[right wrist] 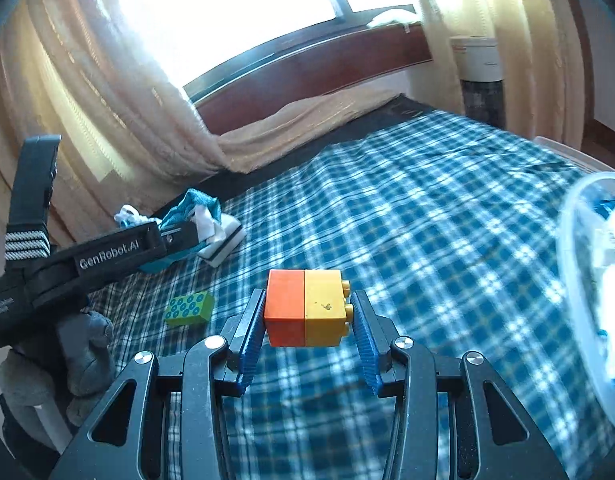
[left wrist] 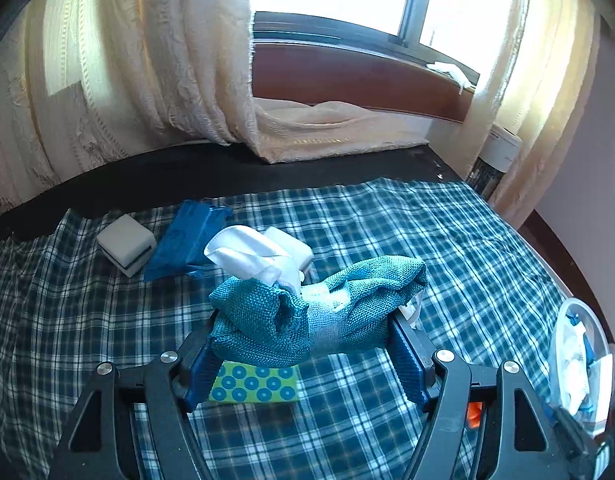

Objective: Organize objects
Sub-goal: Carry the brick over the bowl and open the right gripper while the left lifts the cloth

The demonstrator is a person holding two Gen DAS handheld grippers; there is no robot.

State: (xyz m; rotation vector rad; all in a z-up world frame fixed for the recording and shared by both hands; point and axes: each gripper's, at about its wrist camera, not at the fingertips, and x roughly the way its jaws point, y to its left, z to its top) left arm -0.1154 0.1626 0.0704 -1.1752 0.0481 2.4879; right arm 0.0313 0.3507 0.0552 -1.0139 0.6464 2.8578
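Left tool (left wrist: 303,344): clamped on a teal knit cloth bundle (left wrist: 307,312), its blue pads pressing both ends; the bundle hangs clear of the plaid bedcover (left wrist: 447,248). White fabric (left wrist: 247,256) sticks out of the bundle's top; what it belongs to cannot be told.
Right tool (right wrist: 307,320): closed tight on 2 joined toy blocks (right wrist: 305,308), 1 orange and 1 yellow, held above the bedcover. The yellow one's studs press on the right pad.
Green block (left wrist: 255,386): lies on the bedcover with blue dots on top; from the left wrist the bundle and left pad cover part of it.
Behind the bundle: a blue cloth (left wrist: 187,240) and a white box with a dark band (left wrist: 127,244) lie on the bedcover; a second white thing (left wrist: 295,248) is mostly hidden.
Clear container (left wrist: 579,360): at the right edge in both views, cut off and blurred; white and blue contents inside, not identifiable.
Grey plush (right wrist: 83,356): lower left in the right wrist view, partly hidden under the left tool's body.
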